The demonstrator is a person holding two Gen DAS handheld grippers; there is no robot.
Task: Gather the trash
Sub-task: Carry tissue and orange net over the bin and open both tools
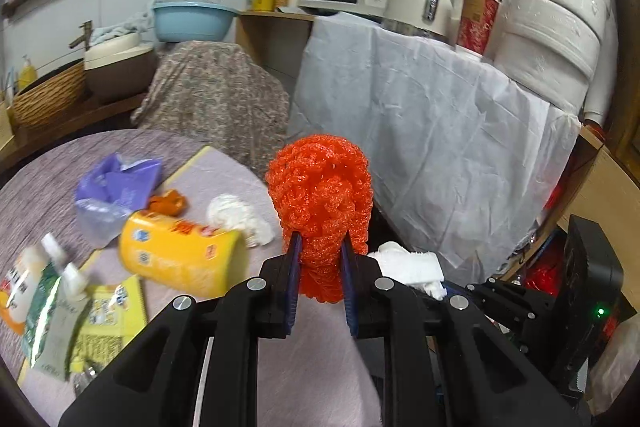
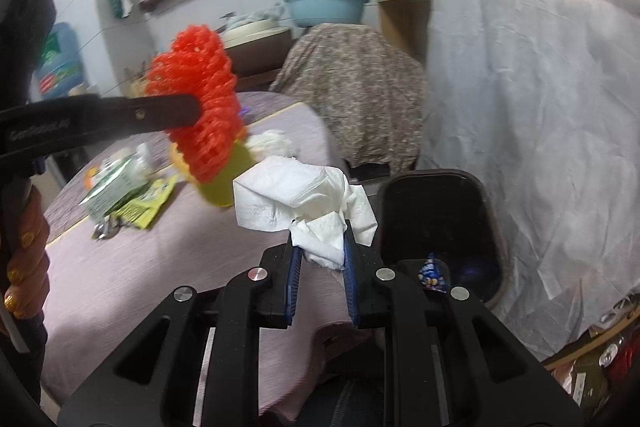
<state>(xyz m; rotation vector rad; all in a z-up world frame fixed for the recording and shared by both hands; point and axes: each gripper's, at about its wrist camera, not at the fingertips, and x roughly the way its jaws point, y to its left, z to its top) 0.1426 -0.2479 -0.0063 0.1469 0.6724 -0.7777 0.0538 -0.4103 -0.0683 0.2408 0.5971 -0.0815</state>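
My left gripper (image 1: 322, 247) is shut on a bunched orange-red plastic net (image 1: 320, 195), held up above the table's edge; the same net (image 2: 200, 95) shows in the right wrist view, gripped from the left. My right gripper (image 2: 320, 239) is shut on a crumpled white tissue (image 2: 296, 199), which peeks in as the tissue (image 1: 408, 265) in the left wrist view. A black trash bin (image 2: 440, 223) stands open just right of the right gripper, beside the table, with a blue wrapper (image 2: 431, 273) at its rim.
On the pinkish tablecloth (image 1: 224, 179) lie a yellow cup (image 1: 180, 251), a purple bag (image 1: 120, 187), an orange scrap (image 1: 168, 203), a white tissue wad (image 1: 236, 215), green pouches (image 1: 52, 307) and a yellow packet (image 1: 108, 323). A white-draped counter (image 1: 420, 119) and a covered chair (image 1: 216, 95) stand behind.
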